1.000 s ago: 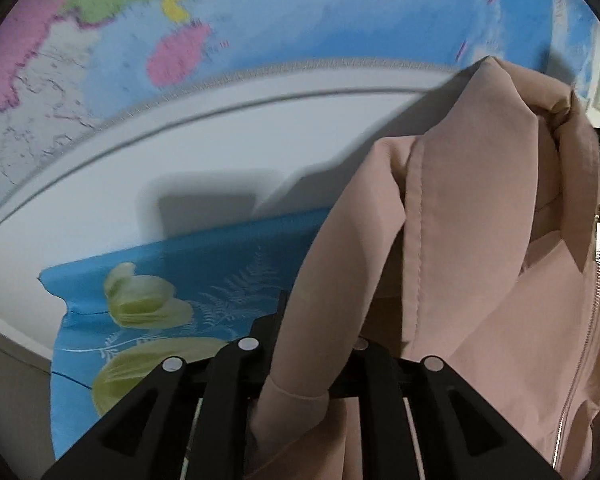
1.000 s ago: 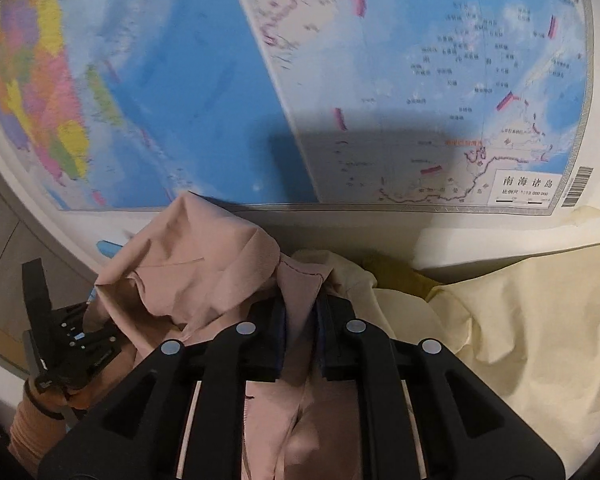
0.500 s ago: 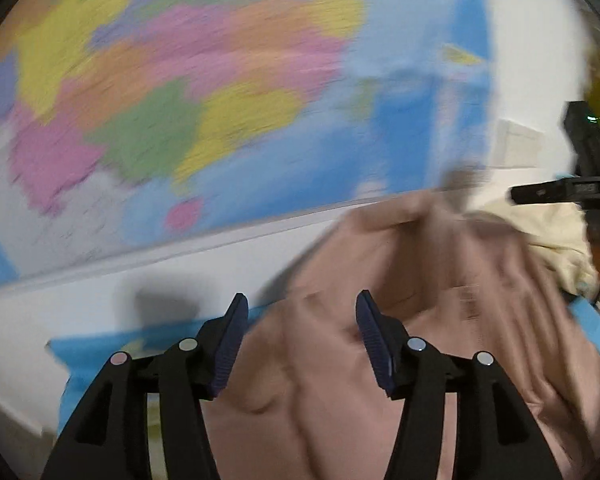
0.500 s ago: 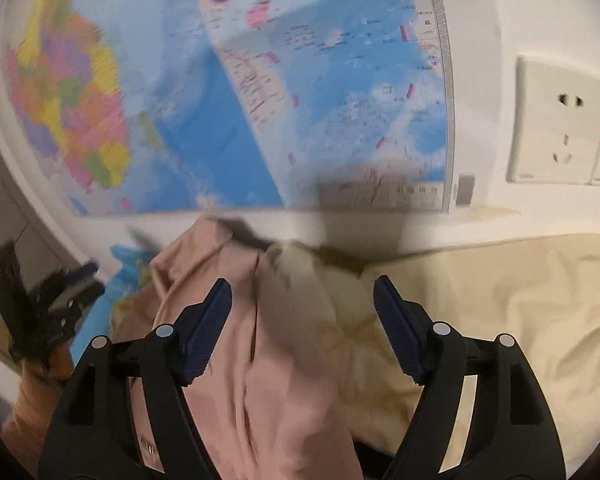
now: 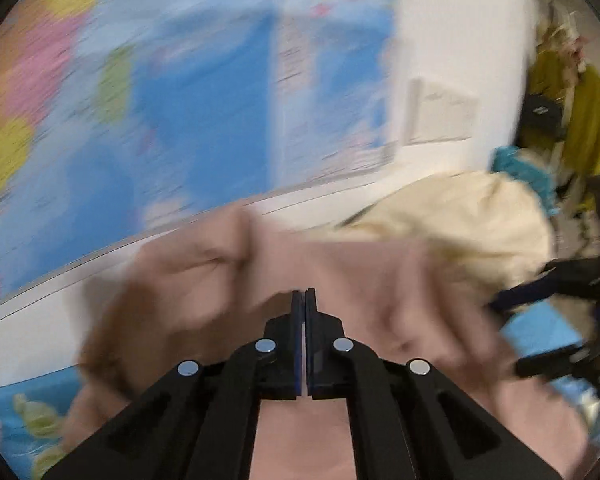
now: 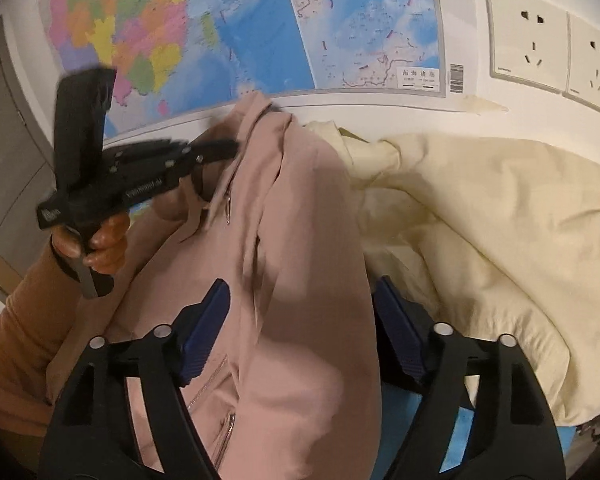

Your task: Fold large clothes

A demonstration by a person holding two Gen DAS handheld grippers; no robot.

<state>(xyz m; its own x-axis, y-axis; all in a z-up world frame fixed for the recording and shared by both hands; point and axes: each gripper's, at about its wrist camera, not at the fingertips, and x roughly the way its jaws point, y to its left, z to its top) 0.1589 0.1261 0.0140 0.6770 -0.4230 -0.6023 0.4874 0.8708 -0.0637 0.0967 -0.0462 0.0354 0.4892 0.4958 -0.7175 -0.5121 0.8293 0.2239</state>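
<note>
A pink zip jacket [image 6: 284,264] lies crumpled on the blue patterned cover, its collar up against the wall. It also shows blurred in the left wrist view [image 5: 340,280]. My left gripper [image 5: 304,300] is shut with nothing seen between its pads, just above the pink cloth. In the right wrist view the left gripper [image 6: 220,148] points at the jacket's collar. My right gripper [image 6: 300,320] is open, its jaws wide on either side of a ridge of the jacket. It shows blurred at the right edge of the left wrist view [image 5: 540,320].
A cream garment [image 6: 480,240] lies heaped to the right of the jacket. A wall map [image 6: 260,28] and wall sockets [image 6: 548,48] are behind. A blue floral cover [image 5: 32,408] lies beneath. Yellow clothes [image 5: 580,112] hang far right.
Both grippers let go of the pink jacket and it dropped onto the cover. The left gripper then shut empty and swung right. The right gripper stays open.
</note>
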